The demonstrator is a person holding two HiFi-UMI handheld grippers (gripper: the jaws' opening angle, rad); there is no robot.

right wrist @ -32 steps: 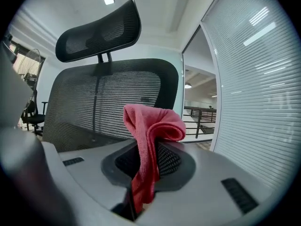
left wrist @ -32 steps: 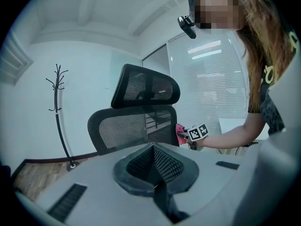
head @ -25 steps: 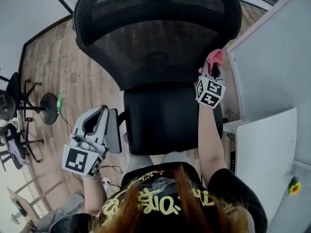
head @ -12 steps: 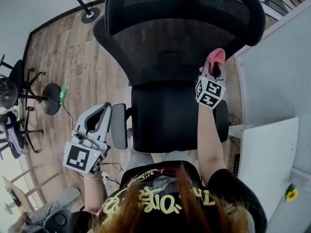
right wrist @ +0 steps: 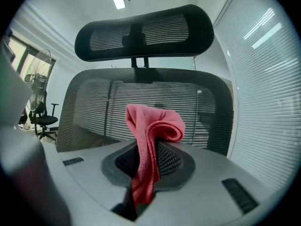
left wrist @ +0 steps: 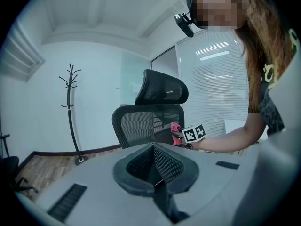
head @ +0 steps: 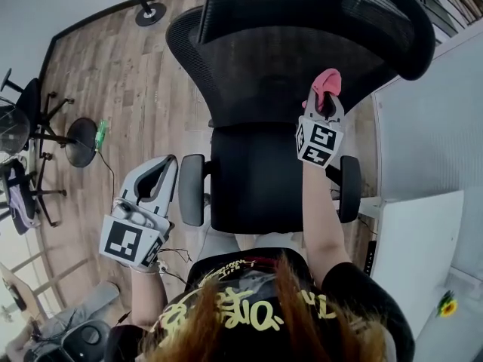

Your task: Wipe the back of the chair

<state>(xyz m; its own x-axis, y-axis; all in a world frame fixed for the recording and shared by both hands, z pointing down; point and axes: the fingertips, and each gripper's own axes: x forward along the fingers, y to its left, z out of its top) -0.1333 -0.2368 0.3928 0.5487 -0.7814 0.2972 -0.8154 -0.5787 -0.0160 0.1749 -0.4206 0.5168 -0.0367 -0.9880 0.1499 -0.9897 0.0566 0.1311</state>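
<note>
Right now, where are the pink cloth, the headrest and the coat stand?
pink cloth (right wrist: 157, 124): right gripper view, its bunched top fold.
headrest (right wrist: 175, 28): right gripper view, mesh right of centre.
coat stand (left wrist: 70, 112): left gripper view, mid pole.

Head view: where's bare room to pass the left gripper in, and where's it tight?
Free: wood floor between the armrest by the left gripper and the round black base; also the seat between it and the far armrest. Tight: where the right gripper, holding the pink cloth, sits at the mesh backrest edge, beside the partition wall.
</note>
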